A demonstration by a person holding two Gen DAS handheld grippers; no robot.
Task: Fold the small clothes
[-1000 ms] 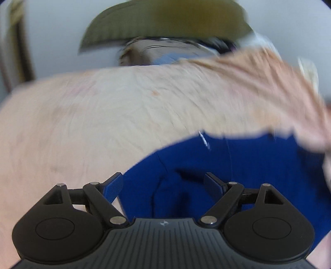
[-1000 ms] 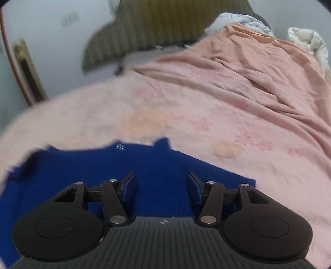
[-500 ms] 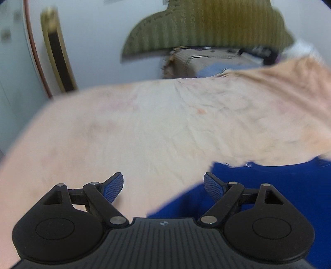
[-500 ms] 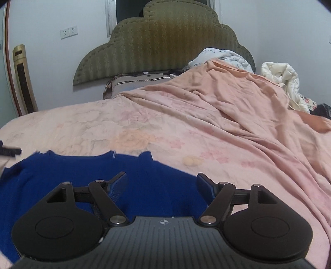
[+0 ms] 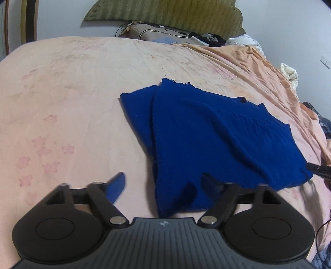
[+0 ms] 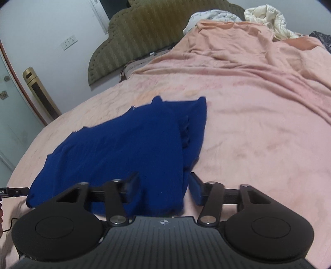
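A dark blue knit garment point(image 5: 217, 132) lies partly folded on the pink bedsheet point(image 5: 72, 93), its left side doubled over the middle. It also shows in the right wrist view point(image 6: 124, 149). My left gripper point(image 5: 163, 184) is open, low at the garment's near left corner, with nothing between its fingers. My right gripper point(image 6: 163, 188) is open at the garment's near right corner; cloth lies under and between its fingers, and the jaws stand apart. The tip of the other gripper point(image 5: 319, 170) shows at the garment's right edge.
A rumpled peach blanket point(image 6: 258, 62) covers the bed's right side. An olive headboard point(image 6: 144, 35), a pillow point(image 5: 161, 34) and heaped white bedding point(image 6: 266, 18) stand at the far end. A gold tower fan point(image 6: 41, 93) stands by the wall at left.
Both grippers have pulled back and apart from over the garment. The garment now lies with its left side folded over the middle. The right jaws have opened a little wider.
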